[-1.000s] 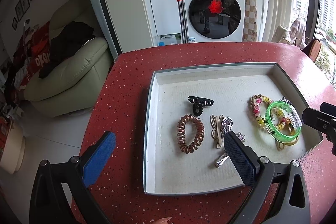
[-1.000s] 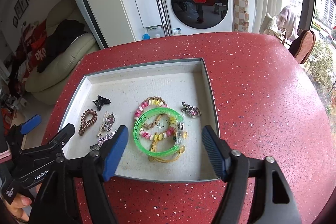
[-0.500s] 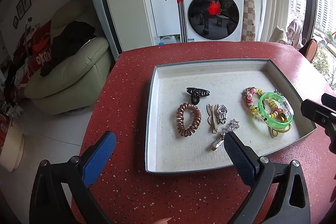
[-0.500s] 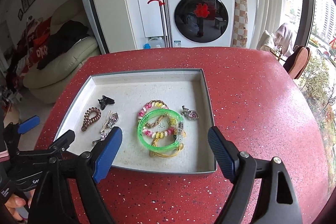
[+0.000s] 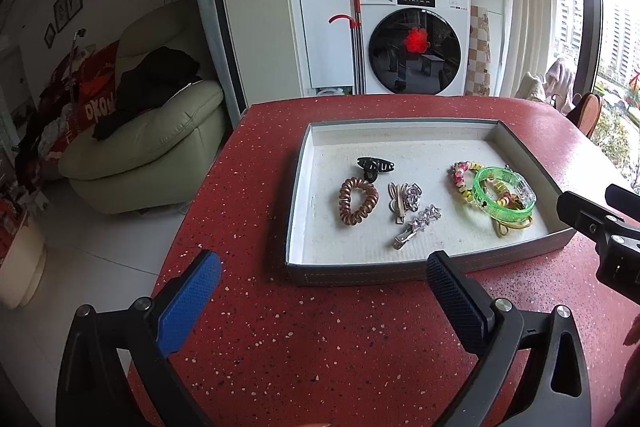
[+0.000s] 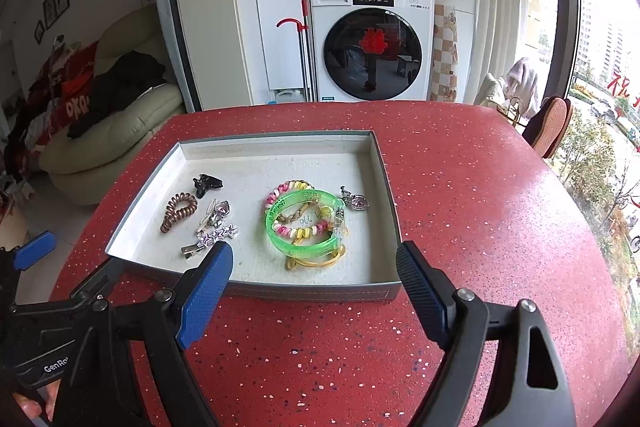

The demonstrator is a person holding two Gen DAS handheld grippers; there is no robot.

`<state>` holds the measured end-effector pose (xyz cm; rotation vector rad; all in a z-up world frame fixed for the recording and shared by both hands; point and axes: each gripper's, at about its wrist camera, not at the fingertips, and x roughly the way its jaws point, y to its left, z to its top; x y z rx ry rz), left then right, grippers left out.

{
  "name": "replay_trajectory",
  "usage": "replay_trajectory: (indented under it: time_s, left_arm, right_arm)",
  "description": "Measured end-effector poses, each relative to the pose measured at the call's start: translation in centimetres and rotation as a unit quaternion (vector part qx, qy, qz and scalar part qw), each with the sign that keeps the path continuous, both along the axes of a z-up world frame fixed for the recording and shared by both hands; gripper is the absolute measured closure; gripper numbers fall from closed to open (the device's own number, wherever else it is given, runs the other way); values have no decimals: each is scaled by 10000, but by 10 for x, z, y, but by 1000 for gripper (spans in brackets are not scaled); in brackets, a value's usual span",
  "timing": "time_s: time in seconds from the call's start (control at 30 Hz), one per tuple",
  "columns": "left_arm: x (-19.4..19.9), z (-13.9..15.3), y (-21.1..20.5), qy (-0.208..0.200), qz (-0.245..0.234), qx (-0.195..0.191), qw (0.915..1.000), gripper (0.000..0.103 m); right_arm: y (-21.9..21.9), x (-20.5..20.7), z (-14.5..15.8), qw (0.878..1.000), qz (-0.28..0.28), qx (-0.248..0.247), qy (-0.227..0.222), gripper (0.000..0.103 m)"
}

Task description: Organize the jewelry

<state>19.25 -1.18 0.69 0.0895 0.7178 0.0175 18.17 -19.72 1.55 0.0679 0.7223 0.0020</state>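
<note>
Jaws of both my grippers gape wide, holding nothing: left gripper (image 5: pixel 324 291), right gripper (image 6: pixel 314 285), both hovering over red desk (image 6: pixel 460 195) short of tray (image 6: pixel 312 291). All jewelry lies in tray: hair pieces grouped left, coil tie (image 5: pixel 358 201), star clip (image 5: pixel 416 227); bracelets stacked right, green bangle (image 6: pixel 306 221) topmost. Looks sorted by kind, I judge.

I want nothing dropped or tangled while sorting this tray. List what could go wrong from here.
1. The green bangle lies over the beaded bracelet and yellow band; lifting one may drag the others.
2. The star clip sits close beside the heart clip, so a wide-open left tool might catch both.
3. The tray could slide on the smooth red table if nudged.
</note>
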Motion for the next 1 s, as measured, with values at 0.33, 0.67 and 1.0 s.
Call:
replay_trajectory:
  time_s: [0.33, 0.67, 1.0]
  left_arm:
    - [-9, -2, -1, -63, 73, -55, 9999, 0]
    - [-10, -3, -1, -44, 81, -72, 9999, 0]
    - [-11, -3, -2, -19, 64, -68, 10000, 0]
  right_arm:
    - [-6, -11, -2, 9998, -188, -58, -30, 17]
    - [-5, -11, -3, 9998, -152, -82, -40, 17]
    - [-4, -12, -2, 9998, -161, -78, -45, 17]
